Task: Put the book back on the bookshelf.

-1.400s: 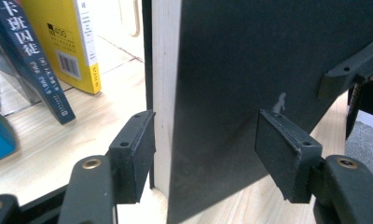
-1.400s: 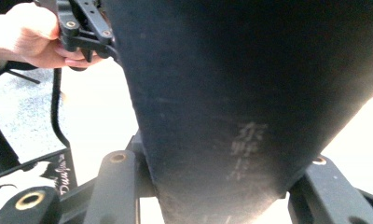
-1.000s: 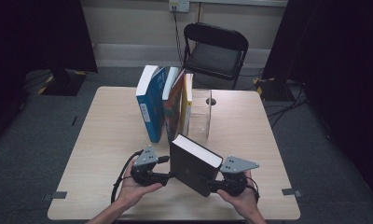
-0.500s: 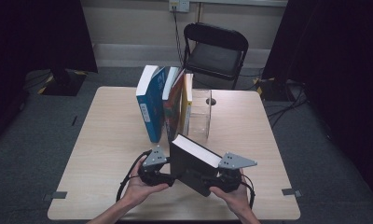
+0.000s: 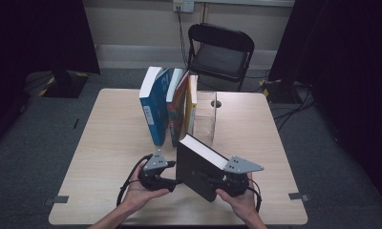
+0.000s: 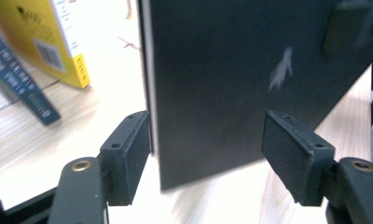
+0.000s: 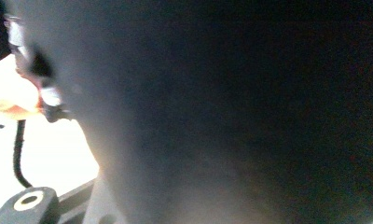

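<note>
Pale wooden table (image 5: pixel 108 138) on grey carpet, seen from above. Beyond the far edge, a black folding chair (image 5: pixel 221 52) against a light wall; dark curtains on both sides, cables on the floor at right. Small pieces of tape on the floor near the table's front corners.

At the table's middle, toward the far side, a row of upright books: a blue book (image 5: pixel 153 105) leaning at the left, a colourful one (image 5: pixel 178 107) next, a yellow-and-white one (image 5: pixel 192 102) beside it. Touching the row's right end, a clear plastic bookend (image 5: pixel 206 114).

Near the front edge, a thick black book (image 5: pixel 196 167) held tilted, pale page edge up, between two hands. Left gripper (image 5: pixel 172 181) at the book's left side, jaws spread apart; in the left gripper view, the black cover (image 6: pixel 236 79) standing between the two pads, close to the left pad (image 6: pixel 128 149), clear of the right pad (image 6: pixel 292 158). Right gripper (image 5: pixel 217 182) against the book's right side; right gripper view blurred and dark with the cover (image 7: pixel 245 116) pressed close, so cannot tell how its jaws stand.

Compared with half a second ago: book in much the same tilt near the front edge, left hand (image 5: pixel 141 191) slightly farther left, right hand (image 5: pixel 237 198) slightly farther right. Book row and bookend unchanged.
</note>
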Motion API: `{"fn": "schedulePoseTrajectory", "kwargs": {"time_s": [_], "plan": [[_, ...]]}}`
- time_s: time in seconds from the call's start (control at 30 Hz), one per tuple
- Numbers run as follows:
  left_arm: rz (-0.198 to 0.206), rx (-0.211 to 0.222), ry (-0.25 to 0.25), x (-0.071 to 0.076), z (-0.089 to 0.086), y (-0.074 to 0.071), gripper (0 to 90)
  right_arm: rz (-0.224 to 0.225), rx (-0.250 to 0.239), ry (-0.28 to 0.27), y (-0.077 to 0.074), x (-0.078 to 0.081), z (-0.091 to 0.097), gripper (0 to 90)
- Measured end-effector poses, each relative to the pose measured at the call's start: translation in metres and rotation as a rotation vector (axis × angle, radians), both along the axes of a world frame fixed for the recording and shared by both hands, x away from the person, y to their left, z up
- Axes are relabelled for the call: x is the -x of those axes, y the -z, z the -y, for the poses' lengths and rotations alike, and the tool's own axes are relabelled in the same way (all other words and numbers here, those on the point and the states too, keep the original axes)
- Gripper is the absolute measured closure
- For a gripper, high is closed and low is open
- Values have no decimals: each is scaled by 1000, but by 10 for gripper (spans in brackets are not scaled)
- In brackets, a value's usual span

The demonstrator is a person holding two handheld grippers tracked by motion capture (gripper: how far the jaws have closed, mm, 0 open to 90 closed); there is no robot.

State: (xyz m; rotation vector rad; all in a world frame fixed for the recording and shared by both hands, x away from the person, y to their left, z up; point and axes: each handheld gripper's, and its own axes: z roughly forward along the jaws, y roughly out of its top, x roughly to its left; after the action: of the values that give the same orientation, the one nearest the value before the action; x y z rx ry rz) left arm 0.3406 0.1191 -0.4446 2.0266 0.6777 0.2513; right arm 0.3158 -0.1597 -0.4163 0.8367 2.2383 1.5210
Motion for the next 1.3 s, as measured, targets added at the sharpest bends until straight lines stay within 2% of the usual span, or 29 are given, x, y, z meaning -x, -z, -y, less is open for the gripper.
{"fn": "schedulePoseTrajectory", "kwargs": {"time_s": [0.03, 0.07, 0.13, 0.2, 0.27, 0.3, 0.33, 0.4, 0.43, 0.47, 0.53, 0.63, 0.7, 0.77, 0.9, 1.0, 1.07, 1.1, 1.3], "plan": [[-13, -5, -2, -1, -5, 1, 296, 2, 2, 5, 0, -1, 2, 519], [-44, -1, -8, -2, -9, 1, 286, 4, 5, 15, -1, -1, 4, 519], [-133, -2, -26, -9, -20, 5, 237, 8, 9, 25, -1, -2, 7, 520], [-141, -36, -103, -13, -33, 9, 209, 5, 7, 39, -1, -3, 12, 520], [-158, -97, -154, -15, -42, 12, 216, 3, 5, 45, -1, -5, 15, 520], [-151, -104, -171, -14, -48, 14, 218, 5, 5, 48, -1, -6, 15, 520], [-136, -121, -161, -14, -58, 16, 216, 3, 9, 49, -1, -7, 16, 520], [-140, -146, -175, -14, -70, 19, 190, 1, 9, 54, -2, -10, 19, 520], [-126, -159, -193, -13, -78, 20, 196, 2, 9, 59, -2, -11, 19, 520], [-127, -160, -214, -14, -86, 22, 194, 2, 10, 62, -2, -13, 20, 520], [-136, -189, -265, -17, -101, 28, 150, 1, 9, 74, -2, -16, 22, 520], [-148, -228, -316, -21, -113, 39, 159, 1, 10, 89, -2, -22, 25, 520], [-140, -264, -344, -24, -113, 43, 160, 4, 10, 104, -2, -27, 26, 520], [-152, -254, -360, -28, -111, 45, 160, 4, 7, 112, -1, -31, 27, 520], [-129, -280, -361, -27, -105, 46, 156, 2, 9, 128, -2, -39, 29, 520], [-133, -260, -375, -27, -103, 48, 139, 6, 14, 142, -2, -45, 30, 520], [-106, -240, -376, -26, -103, 52, 116, 3, 14, 150, -2, -50, 31, 521], [-101, -217, -385, -25, -103, 54, 95, 4, 14, 156, -2, -52, 32, 520], [-91, -206, -398, -26, -102, 57, 30, 1, 9, 183, -2, -64, 34, 520]]}}
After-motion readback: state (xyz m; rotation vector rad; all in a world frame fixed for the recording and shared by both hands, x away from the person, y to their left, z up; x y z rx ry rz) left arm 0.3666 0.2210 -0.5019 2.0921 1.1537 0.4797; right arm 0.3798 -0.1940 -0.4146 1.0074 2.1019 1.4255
